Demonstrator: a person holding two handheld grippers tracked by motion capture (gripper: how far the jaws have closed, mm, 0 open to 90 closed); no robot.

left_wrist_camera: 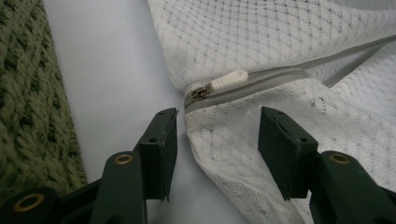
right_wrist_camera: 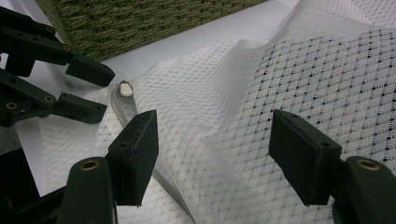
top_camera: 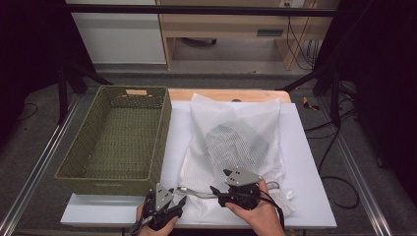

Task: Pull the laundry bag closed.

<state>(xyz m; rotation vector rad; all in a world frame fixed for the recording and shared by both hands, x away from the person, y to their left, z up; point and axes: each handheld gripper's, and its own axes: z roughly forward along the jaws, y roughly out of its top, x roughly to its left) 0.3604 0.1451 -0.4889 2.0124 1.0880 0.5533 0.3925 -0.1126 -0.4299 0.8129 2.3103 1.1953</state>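
While mesh bag (top_camera: 236, 142) lies flat, left gripper (left_wrist_camera: 217, 135) jaws spread around zipper end (left_wrist_camera: 205, 91); right gripper (right_wrist_camera: 212, 149) jaws spread.

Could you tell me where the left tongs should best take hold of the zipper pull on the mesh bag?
Probably the white tab of the zipper pull, gripped across its flat faces. It lies along the grey zipper at the mesh bag corner, just beyond the open left tongs, so come straight ahead from the near edge.
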